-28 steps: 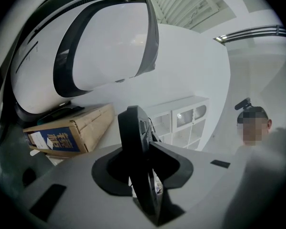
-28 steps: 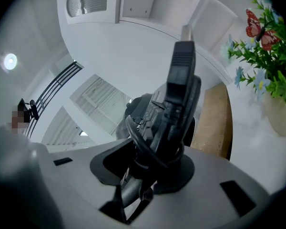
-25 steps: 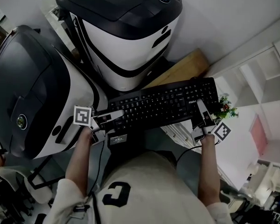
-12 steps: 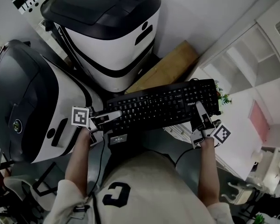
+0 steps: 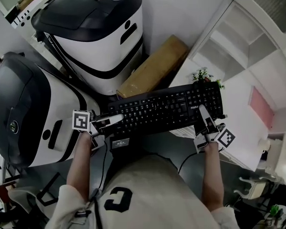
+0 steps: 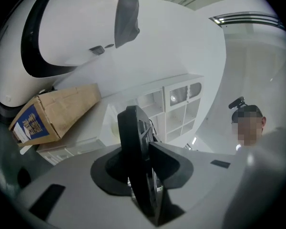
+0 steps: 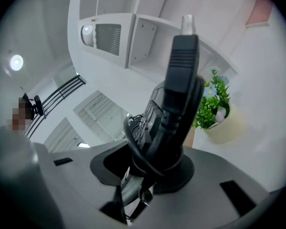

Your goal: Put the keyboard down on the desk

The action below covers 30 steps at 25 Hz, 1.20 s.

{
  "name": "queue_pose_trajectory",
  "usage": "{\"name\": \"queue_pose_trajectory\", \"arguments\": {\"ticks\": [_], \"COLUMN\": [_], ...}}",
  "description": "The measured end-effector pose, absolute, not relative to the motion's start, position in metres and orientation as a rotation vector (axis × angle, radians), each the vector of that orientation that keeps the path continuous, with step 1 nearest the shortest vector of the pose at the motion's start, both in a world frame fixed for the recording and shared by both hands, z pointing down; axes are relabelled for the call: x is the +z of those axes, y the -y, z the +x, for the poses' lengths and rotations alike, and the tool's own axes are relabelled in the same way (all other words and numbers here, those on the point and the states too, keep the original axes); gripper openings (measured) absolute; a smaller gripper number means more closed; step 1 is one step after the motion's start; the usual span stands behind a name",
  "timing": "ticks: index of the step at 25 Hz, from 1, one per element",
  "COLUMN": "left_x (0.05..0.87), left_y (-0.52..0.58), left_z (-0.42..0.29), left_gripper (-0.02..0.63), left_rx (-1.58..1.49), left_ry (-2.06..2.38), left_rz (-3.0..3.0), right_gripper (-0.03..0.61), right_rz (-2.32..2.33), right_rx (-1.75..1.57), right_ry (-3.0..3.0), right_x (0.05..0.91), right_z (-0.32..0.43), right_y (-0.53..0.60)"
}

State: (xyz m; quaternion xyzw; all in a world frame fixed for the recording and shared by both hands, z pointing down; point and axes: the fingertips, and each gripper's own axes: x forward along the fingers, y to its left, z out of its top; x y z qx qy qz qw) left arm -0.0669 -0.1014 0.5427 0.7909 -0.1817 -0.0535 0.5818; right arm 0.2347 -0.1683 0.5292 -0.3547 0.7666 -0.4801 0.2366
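Note:
A black keyboard (image 5: pixel 167 109) hangs level in the air in front of the person, held at both ends. My left gripper (image 5: pixel 113 120) is shut on its left end, which shows edge-on as a dark slab (image 6: pixel 136 161) between the jaws. My right gripper (image 5: pixel 204 120) is shut on its right end (image 7: pixel 174 113), together with a loop of the black cable (image 7: pixel 133 147). The white desk (image 5: pixel 250 123) lies to the right, partly under the keyboard's right end.
Two large black-and-white machines (image 5: pixel 100 37) (image 5: pixel 24 109) stand at the left and ahead. A cardboard box (image 5: pixel 152 66) (image 6: pixel 52 111) leans behind the keyboard. A small potted plant (image 5: pixel 205 75) (image 7: pixel 214 106) sits by white shelves (image 5: pixel 238 42). A person (image 6: pixel 250 123) stands in the background.
The view has swung toward the right: the machines have slid left and up, and more of the white desk and shelves shows. Both grippers keep the same hold on the keyboard.

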Motion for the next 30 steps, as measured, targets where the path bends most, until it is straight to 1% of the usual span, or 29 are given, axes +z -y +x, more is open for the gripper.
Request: {"name": "queue_pose_trajectory", "arguments": {"ticks": [7,12,15,17,20,22,23,30], "left_x": [0.538,0.541,0.534,0.533,0.535,0.529,0.527,0.529], "left_y": [0.09,0.084,0.094,0.079,0.055,0.064,0.07,0.064], "left_z": [-0.038,-0.02,-0.001,-0.016,-0.071,-0.107,-0.115,-0.073], "left_gripper": [0.109,0.11,0.112,0.112,0.114,0.114,0.114,0.115], "left_rx": [-0.069,-0.032,0.026,-0.018,-0.279,-0.352,-0.351,-0.302], "left_ry": [0.397,0.401,0.349,0.386,0.571,0.62,0.623,0.602], "left_rz": [1.848,1.8,1.874,1.872,1.766,1.738,1.737,1.701], "right_gripper": [0.132,0.132,0.132,0.132,0.132,0.132,0.132,0.132], "right_rz": [-1.019,-1.03,-1.072,-1.049,-0.895,-0.839,-0.837,-0.868], "right_rx": [-1.3,-1.351,-1.25,-1.266,-1.41,-1.451,-1.457,-1.464], "right_ry": [-2.055,-2.028,-1.971,-2.019,-2.28,-2.349,-2.345,-2.295], "right_x": [0.531,0.538,0.536,0.53,0.508,0.496,0.494,0.499], "right_z": [0.266,0.283,0.306,0.291,0.215,0.169,0.161,0.206], "right_y": [0.14,0.127,0.112,0.113,0.167,0.199,0.205,0.189]}}
